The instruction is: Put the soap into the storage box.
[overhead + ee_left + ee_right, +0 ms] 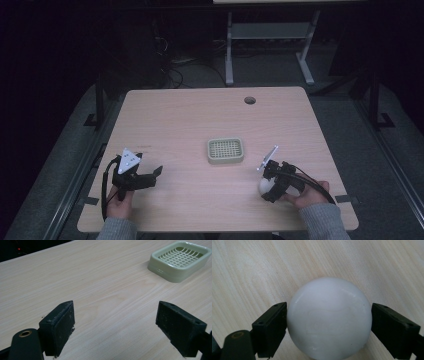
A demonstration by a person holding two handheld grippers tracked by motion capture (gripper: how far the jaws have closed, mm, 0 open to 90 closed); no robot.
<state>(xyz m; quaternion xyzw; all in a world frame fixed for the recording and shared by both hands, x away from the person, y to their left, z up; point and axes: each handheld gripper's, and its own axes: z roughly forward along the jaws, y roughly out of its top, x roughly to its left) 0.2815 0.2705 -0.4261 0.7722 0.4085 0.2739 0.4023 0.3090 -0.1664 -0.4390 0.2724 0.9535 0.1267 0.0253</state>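
Observation:
A white round bar of soap (329, 317) lies on the wooden table (175, 115) at the front right, where the high view shows it as a small pale ball (264, 186). My right gripper (329, 323) stands open around it, one black pad on each side, close against it or touching. The same gripper (268, 189) points toward the table's middle. A pale green soap dish (225, 151) with a slotted grid sits near the table's centre, nothing in it. My left gripper (154, 176) is at the front left, open (115, 322) over bare wood, the dish (178, 260) ahead to its right.
A round cable hole (250, 100) sits near the table's far edge. Beyond the table stand the legs of another desk (229, 50) on a dark floor. A hand and a grey sleeve (325, 220) hold each gripper at the near edge.

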